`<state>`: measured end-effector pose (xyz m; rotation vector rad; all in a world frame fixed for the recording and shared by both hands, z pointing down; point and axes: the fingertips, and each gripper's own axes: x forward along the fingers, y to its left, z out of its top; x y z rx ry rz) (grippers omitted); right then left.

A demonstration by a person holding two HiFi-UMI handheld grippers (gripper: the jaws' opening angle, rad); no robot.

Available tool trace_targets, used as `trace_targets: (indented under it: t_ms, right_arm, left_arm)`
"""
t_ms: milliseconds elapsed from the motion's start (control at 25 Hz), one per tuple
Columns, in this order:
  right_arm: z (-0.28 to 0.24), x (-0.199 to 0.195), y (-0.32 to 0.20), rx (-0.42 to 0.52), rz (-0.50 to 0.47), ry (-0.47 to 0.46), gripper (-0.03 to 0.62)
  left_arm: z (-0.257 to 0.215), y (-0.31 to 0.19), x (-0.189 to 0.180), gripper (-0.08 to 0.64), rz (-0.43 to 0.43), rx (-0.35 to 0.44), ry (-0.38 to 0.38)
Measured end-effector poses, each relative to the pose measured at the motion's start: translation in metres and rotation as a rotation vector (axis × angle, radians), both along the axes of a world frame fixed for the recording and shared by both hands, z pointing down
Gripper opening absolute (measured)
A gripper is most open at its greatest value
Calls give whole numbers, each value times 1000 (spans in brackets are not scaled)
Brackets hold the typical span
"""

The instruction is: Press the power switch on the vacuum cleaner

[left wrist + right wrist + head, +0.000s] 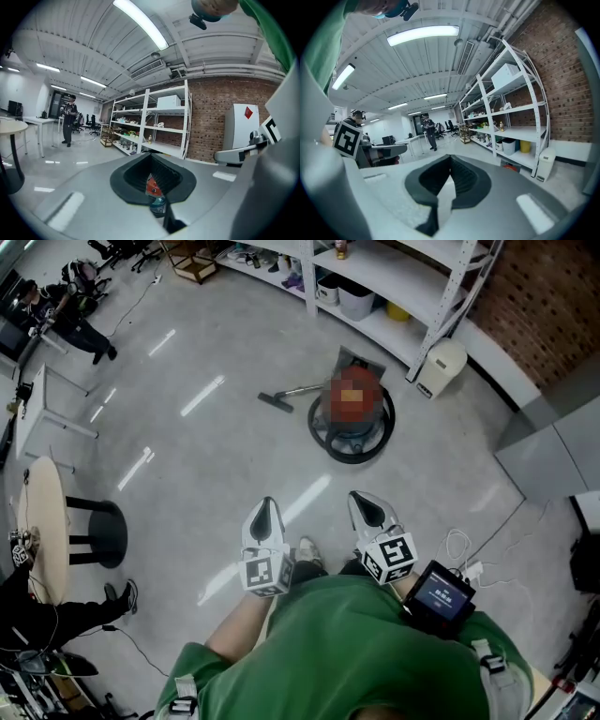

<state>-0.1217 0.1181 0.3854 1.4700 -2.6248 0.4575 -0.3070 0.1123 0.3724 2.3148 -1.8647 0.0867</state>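
The vacuum cleaner (359, 434) stands on the grey floor (216, 456), well apart from both tongs and ahead of them, in front of a white shelf rack (375, 277). It has a round dark base, and its top cannot be made out, so the power switch cannot be picked out. A metal tube (309, 389) runs from it to the left and ends in a dark nozzle (276, 402) lying flat on the floor. A white bin (441, 367) stands just right of the vacuum cleaner, beside a leg of the rack. The left tongs (266, 512) and the right tongs (366, 505) are held side by side, close to the person's green shirt (347, 643), both pointing forward. In the left gripper view the left tongs (151, 157) are closed, tips together with nothing gripped, and a sliver of the vacuum cleaner (155, 194) shows far off through the slit below the tips. In the right gripper view the right tongs (450, 159) are likewise closed and empty, with only pale floor showing through the slit. At the far left a round bench (42, 521) stands next to a black stool (94, 532).
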Motion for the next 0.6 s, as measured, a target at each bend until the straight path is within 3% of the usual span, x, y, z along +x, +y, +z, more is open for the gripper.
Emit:
trace_targets:
  t_ms: [240, 600]
  right_arm:
    - [1, -22, -33, 10, 82, 30, 2]
    - [2, -40, -75, 16, 141, 56, 2]
  left_arm:
    - [9, -46, -23, 7, 75, 4, 26]
    - [16, -92, -44, 8, 121, -2, 46]
